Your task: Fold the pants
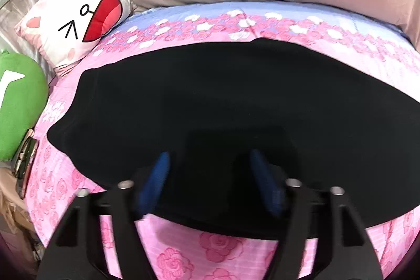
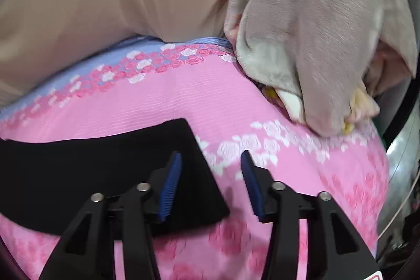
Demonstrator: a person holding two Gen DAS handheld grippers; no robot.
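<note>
1. Both views are brightly and evenly lit, with soft, diffuse light and no hard shadows – its source is not in view.
2. The black fabric pants (image 1: 210,101) are so dark that no folds or texture show.
3. The fisheye lens bows the pink rose-printed quilted bedspread (image 1: 183,253) into a dome, and a dark ring closes each picture's corners.
4. Motion blur softens the left gripper's blue ribbed finger pads (image 1: 155,183).
5. In the right wrist view the crumpled grey-and-orange plush blanket (image 2: 315,30) is smeared – the roses near the bottom edge too.
6. A faint shadow lies under the right gripper's fingers (image 2: 252,185).
</note>
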